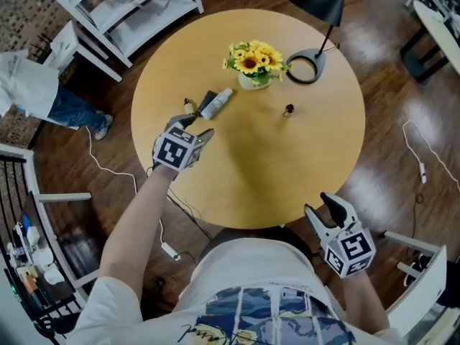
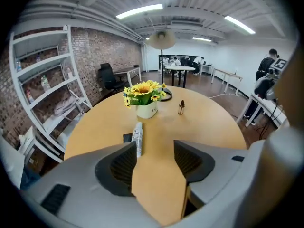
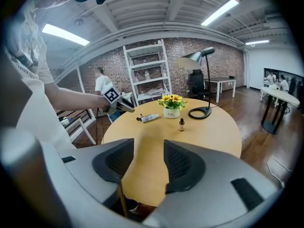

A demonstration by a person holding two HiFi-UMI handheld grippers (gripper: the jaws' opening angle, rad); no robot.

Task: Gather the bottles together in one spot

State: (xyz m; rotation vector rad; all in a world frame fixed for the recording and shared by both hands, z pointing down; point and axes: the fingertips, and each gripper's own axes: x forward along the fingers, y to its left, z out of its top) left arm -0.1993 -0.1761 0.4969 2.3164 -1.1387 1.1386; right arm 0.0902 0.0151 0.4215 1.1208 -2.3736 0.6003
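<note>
The left forearm reaches out over the left part of the round pale-wood table (image 1: 287, 171), and the left gripper (image 1: 198, 128) tilts steeply down at the tabletop. Its 2 jaws stand apart with only bare wood between them. A white cylindrical plastic bottle (image 1: 216, 103) lies on its side just beyond their tips, untouched. A flat black oblong (image 1: 207, 98) sits beside that bottle, and at its end is a small brown object (image 1: 188, 106), possibly a 2nd bottle, though it is too small to be sure. The right gripper (image 1: 325, 208) is held low at the table's near edge, close to the person's torso, jaws spread and empty. A small brown dropper bottle (image 1: 288, 110) stands upright well apart from the white one, toward the table's right. Between the 2 stands a white pot of yellow sunflowers (image 1: 253, 63), and the black ring base of a desk lamp (image 1: 307, 67) lies just beside it. White shelving (image 1: 122, 13) stands beyond the table.
</note>
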